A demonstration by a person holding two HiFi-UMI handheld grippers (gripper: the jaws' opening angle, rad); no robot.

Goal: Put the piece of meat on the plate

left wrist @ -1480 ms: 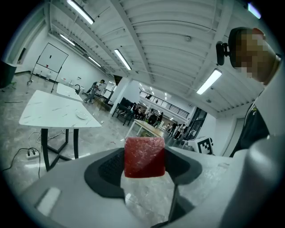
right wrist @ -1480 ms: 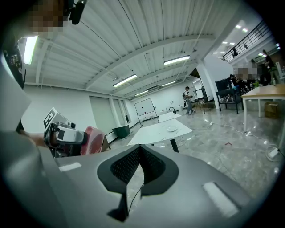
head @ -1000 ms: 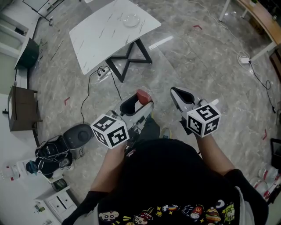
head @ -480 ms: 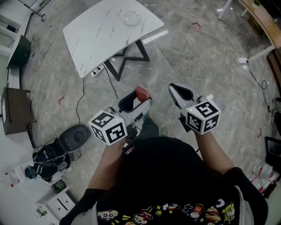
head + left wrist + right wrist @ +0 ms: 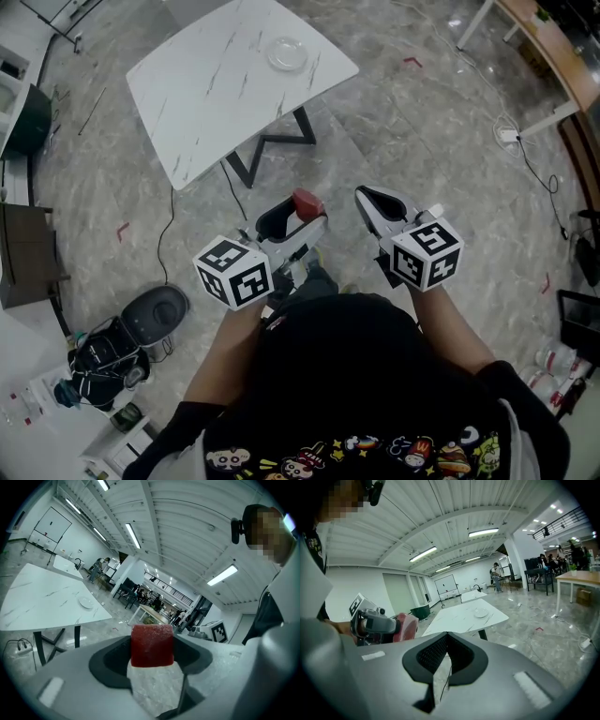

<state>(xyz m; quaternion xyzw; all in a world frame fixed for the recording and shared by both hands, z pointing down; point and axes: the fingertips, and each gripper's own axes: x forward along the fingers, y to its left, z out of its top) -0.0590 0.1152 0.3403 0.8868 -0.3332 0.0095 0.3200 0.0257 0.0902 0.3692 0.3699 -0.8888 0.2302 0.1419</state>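
Marble floor (image 5: 422, 141) separates the white counter (image 5: 216, 84) and its plate (image 5: 287, 53) from the piece of meat (image 5: 306, 202), pinched just at the tips of the left hand-held gripper (image 5: 300, 214), so a jolt en route could drop it; right hand-held gripper (image 5: 367, 197) is pressed together, empty.

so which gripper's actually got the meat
The left gripper: its fingers are shut on the red piece of meat. The right gripper has its fingers shut with nothing between them.
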